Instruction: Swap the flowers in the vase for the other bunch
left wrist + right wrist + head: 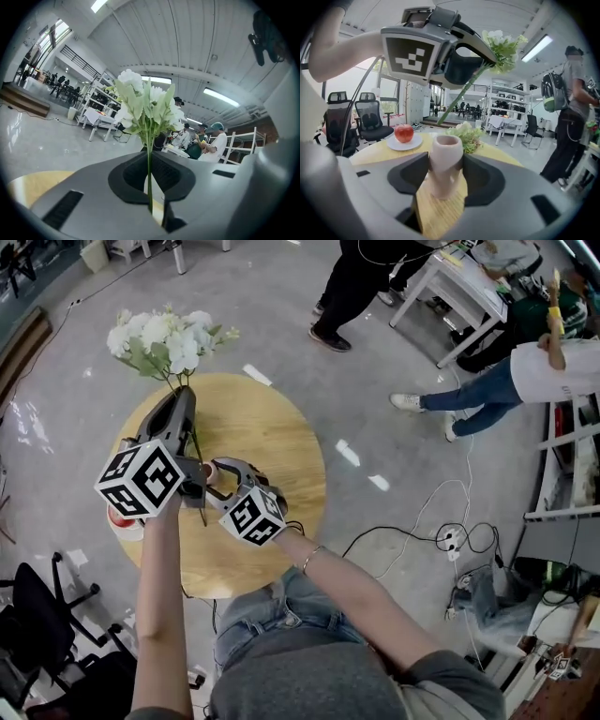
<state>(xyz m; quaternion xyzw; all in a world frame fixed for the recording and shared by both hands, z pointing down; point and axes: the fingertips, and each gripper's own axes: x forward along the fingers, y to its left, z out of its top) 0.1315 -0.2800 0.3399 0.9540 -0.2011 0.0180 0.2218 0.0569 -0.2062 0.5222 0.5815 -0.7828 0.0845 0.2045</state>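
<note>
Table (281, 446): round and wooden, seen beneath both grippers in the head view
Left gripper (151, 180): clenched on the thin green stem of the white bunch (167, 338), held above the table towards its 11 o'clock rim
Right gripper (446, 165): clamped around the pink vase (445, 154), which is stood upright on the table
White bunch: blooms are carried past the 11 o'clock rim; the stem end is kept apart from the vase
Other bunch (469, 136): laid on the table behind the vase, at its 1 o'clock
Plate (412, 143): set at the vase's 10 o'clock
Apple (404, 133): red, rested on the plate
</note>
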